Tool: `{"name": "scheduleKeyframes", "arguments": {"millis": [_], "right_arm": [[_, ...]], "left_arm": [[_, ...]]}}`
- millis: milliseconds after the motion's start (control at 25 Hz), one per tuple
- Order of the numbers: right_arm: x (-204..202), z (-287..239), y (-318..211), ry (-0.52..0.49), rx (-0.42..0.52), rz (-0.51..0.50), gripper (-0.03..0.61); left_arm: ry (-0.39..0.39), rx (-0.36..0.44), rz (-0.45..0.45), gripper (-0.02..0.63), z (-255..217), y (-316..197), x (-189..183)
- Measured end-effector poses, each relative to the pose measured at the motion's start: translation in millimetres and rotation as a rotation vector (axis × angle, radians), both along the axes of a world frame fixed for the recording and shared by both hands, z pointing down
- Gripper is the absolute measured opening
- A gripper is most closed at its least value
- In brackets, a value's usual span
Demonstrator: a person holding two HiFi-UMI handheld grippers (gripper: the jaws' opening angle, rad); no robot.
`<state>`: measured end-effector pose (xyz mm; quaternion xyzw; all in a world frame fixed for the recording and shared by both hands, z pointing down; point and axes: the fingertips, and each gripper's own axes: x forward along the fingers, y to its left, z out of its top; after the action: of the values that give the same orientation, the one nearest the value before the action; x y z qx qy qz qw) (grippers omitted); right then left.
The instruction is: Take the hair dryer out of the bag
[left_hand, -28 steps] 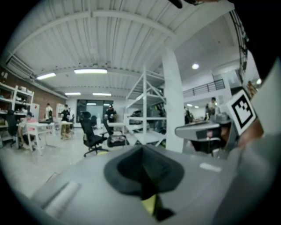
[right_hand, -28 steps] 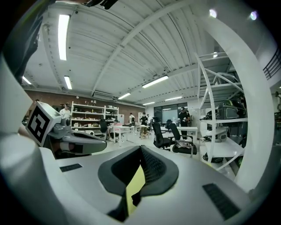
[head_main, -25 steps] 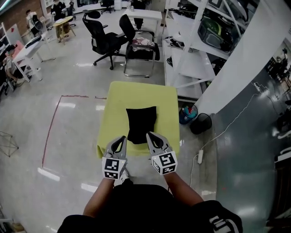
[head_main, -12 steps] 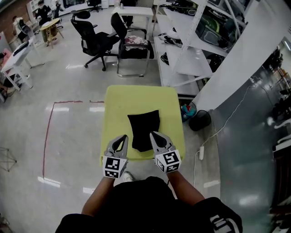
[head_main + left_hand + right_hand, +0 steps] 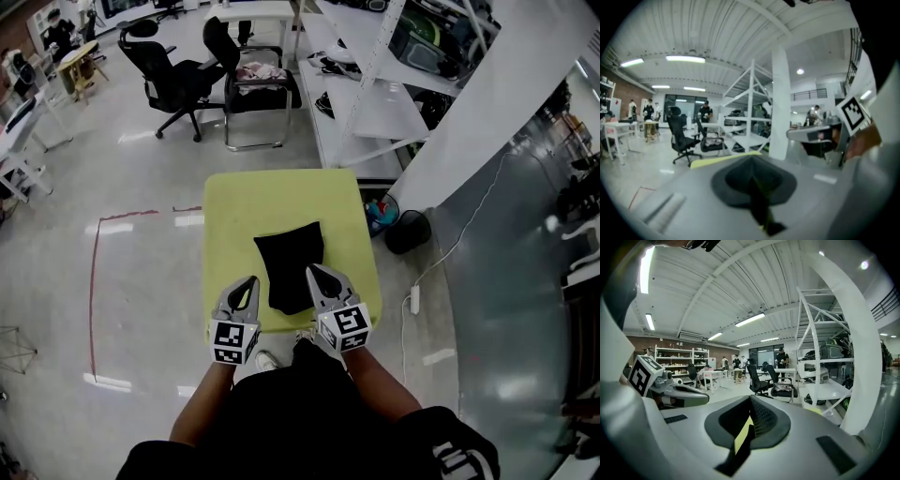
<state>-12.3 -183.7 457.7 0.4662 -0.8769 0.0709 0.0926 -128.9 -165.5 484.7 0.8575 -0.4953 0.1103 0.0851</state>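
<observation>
A person stands at the near edge of a square yellow-green bench (image 5: pixel 281 192) in a bright, open workshop and holds a grey two-jaw gripper in each hand. A flat black fabric bag (image 5: pixel 289 262) lies on the near half of the bench, slightly askew, with its near end close to the bench's front edge. The hair dryer itself cannot be seen; only the bag's dark cloth shows.

The left gripper (image 5: pixel 249 281) hangs over the bench's front edge, just beside the bag's near left corner and apart from it. The right gripper (image 5: pixel 313 272) points at the bag's right side, with its tip at the edge of the cloth. The head view does not show whether it touches. Both sets of jaws are clenched with nothing between them. Each gripper's own view shows the two halves meeting along a dark seam, and a sliver of the yellow-green bench shows through it.

The pale floor around the bench is glossy. Thin red tape (image 5: pixel 94 281) marks out a line to the left. To the right, a round black bin (image 5: pixel 409 232) stands by the foot of a broad white pillar (image 5: pixel 497 103), and a white power strip (image 5: pixel 413 300) trails a cord across the floor. Beyond the bench are white metal shelving (image 5: pixel 375 103) and two black office chairs (image 5: pixel 173 75).
</observation>
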Motion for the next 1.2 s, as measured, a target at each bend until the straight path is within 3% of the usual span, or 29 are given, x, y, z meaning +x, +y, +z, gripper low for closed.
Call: {"name": "scheduleKeyframes", "arguments": {"millis": [440,640,760,920,1000,1200], "right_arm": [[17,20,-18,-0.012,-0.062,0.002,0.006],[24,50,-13,0.016,-0.131,-0.005,0.006],[29,72,-11,0.03,-0.174,-0.005,0.006],[30,99,-9,0.035,-0.232,-0.014,0.006],[29,109,-9,0.032,-0.251,-0.02,0.006],[29,125,-3,0.037,-0.283,-0.04,0.006]], "left_arm": [[-0.024,-0.053,0.049,0.006,32,-10,25],[-0.114,-0.08,0.11,0.006,61,-3,40],[-0.201,-0.117,0.167,0.016,90,3,50],[-0.336,-0.155,0.285,0.142,127,18,65],[-0.417,-0.162,0.341,0.175,145,26,71],[-0.726,-0.182,0.533,0.269,191,51,85]]}}
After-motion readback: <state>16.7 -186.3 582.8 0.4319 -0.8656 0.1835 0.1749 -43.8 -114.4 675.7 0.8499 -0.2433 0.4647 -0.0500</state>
